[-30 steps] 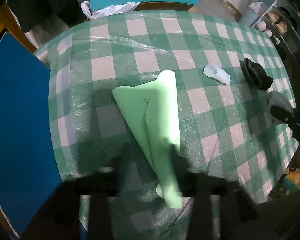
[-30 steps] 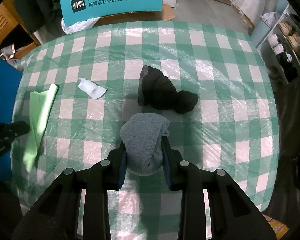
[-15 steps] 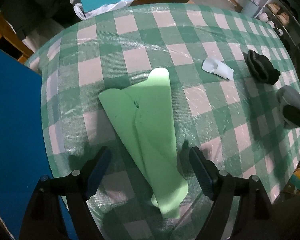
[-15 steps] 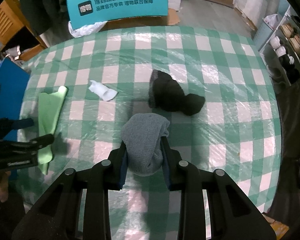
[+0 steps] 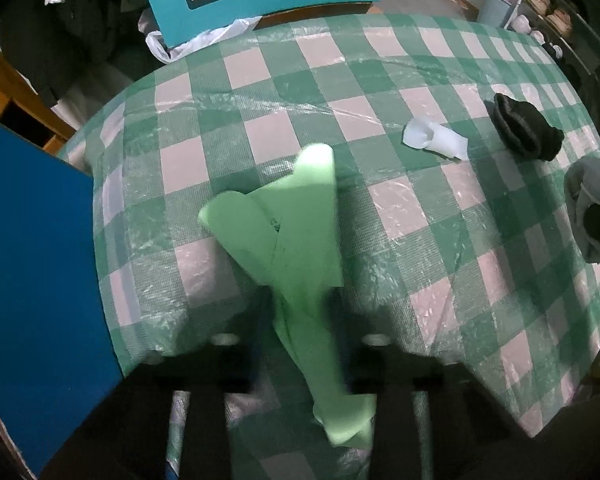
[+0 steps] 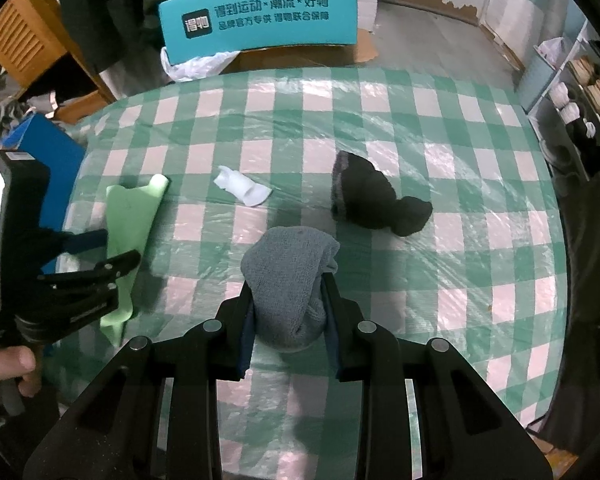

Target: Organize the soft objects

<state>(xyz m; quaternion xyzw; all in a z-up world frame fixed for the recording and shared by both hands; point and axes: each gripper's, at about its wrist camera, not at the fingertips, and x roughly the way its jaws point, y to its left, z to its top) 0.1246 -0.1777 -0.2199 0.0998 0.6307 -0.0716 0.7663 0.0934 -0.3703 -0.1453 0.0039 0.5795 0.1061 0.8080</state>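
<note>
Green cloth (image 5: 296,240) lies on the table (image 5: 420,208) with its near end between the closing left jaws, pinched for lifting, while the right jaws stay clamped on the grey sock (image 6: 290,276), held just off the table.

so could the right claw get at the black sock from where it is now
Probably not yet. The path to the black sock looks free, with only bare checked tablecloth between, but the right claw is already shut on the grey sock, so it would have to drop that first.
</note>
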